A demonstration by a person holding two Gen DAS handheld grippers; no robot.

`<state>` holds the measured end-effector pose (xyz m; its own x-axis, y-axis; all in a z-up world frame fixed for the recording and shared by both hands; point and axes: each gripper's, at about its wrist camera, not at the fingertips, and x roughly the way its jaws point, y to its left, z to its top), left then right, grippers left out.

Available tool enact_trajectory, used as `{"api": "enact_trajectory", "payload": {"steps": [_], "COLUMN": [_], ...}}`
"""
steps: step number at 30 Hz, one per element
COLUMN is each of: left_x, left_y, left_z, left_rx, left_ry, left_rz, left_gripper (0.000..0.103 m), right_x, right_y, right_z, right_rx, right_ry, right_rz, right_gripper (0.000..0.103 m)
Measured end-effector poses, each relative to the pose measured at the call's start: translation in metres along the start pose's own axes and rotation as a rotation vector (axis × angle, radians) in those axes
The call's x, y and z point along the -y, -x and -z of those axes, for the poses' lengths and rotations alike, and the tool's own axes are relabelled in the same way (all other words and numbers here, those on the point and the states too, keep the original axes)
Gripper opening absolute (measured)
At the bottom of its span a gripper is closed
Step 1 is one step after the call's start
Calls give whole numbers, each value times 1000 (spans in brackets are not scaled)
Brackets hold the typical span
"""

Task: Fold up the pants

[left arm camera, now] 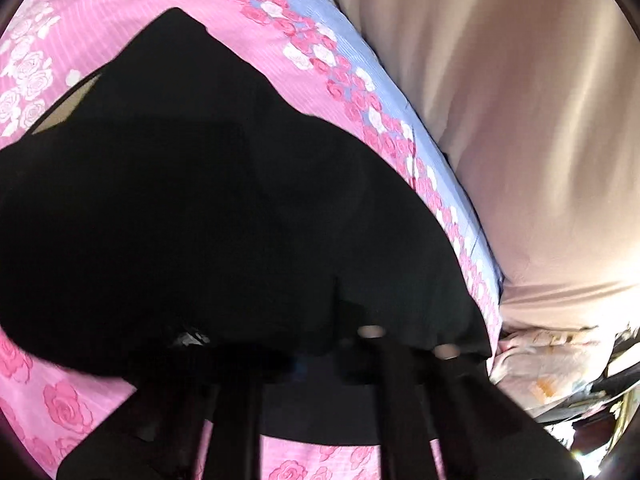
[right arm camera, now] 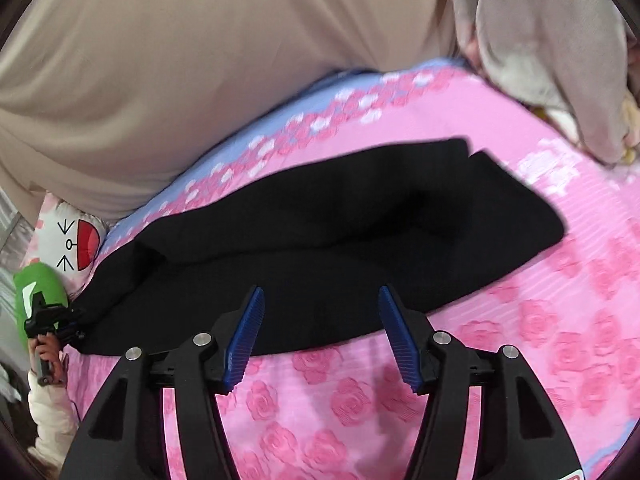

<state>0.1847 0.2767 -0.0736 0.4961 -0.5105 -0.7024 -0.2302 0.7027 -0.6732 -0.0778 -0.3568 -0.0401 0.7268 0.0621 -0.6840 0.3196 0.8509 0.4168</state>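
Two tongs over black pants (right arm camera: pixel 320 240), my left gripper (right arm camera: pixel 60 320) clamped on fabric at nine o'clock, my right gripper (right arm camera: pixel 320 328) wide, empty.

Bright daylight, motion blur, fisheye-warped dark edges

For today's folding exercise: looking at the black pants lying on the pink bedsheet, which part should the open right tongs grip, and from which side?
Grip the near long edge of the black pants, coming from the bare pink bedsheet side. That edge lies flat directly ahead of the open right tongs, so one pad could probably slide under it.
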Motion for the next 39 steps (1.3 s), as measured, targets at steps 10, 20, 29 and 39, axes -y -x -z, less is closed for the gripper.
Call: {"api": "enact_trajectory", "payload": {"steps": [10, 20, 29, 39], "left_x": [25, 29, -12, -8], "left_y": [15, 43, 29, 28], "left_z": [-16, -17, -3, -3], "left_rx": [17, 22, -21, -22], "left_ry": [-109, -230, -144, -146], "left_rz": [-38, -161, -185, -227], "left_gripper": [3, 4, 4, 4], "right_x": [44, 80, 112, 47], "right_y": [-43, -1, -23, 39], "right_z": [-79, -81, -44, -93], "right_rx": [52, 57, 1, 216], "right_ry": [-235, -173, -310, -5], "right_rz": [27, 71, -26, 45], "right_gripper": [5, 5, 21, 5]}}
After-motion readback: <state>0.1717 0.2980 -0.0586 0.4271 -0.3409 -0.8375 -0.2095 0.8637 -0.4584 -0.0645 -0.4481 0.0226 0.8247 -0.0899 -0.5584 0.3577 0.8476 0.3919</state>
